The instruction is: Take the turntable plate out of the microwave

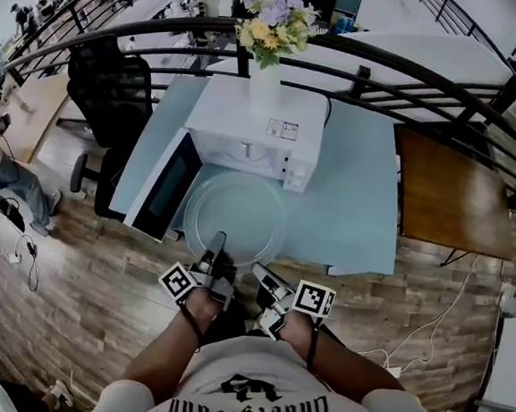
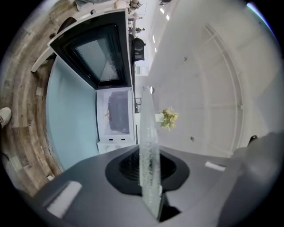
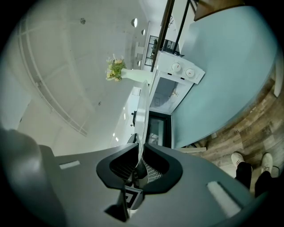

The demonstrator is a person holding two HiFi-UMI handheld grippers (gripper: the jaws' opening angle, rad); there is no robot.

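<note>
**Over the near edge of the blue table – glass plate out of the oven, pinched at its rim by both grippers**

On a wood-plank floor [image 1: 80, 293] stands a pale blue table [image 1: 356, 209], backed on its far side by a curved black railing [image 1: 413, 71]. A black office chair [image 1: 111, 89] sits at the table's far left, and a brown wooden table [image 1: 448, 190] stands to its right. A white microwave [image 1: 265, 125] rests on the blue table with its door [image 1: 163, 188] swung open to the left, and a white vase of flowers [image 1: 271, 31] stands on its top.

The turntable plate [image 1: 236, 217], clear glass and round, is outside the oven. It is held roughly flat in front of the open cavity, above the table's near edge.

The left gripper [image 1: 214, 242] has its jaws nearly together on the plate's near rim. In the left gripper view the glass [image 2: 148, 168] runs edge-on straight down between them, clamped. The right gripper [image 1: 259, 271] grips the same near rim just to the right – its view shows the plate's thin edge [image 3: 142, 119] entering the narrow gap between its jaws, which are closed on it. The two grippers sit near each other, side by side.
</note>
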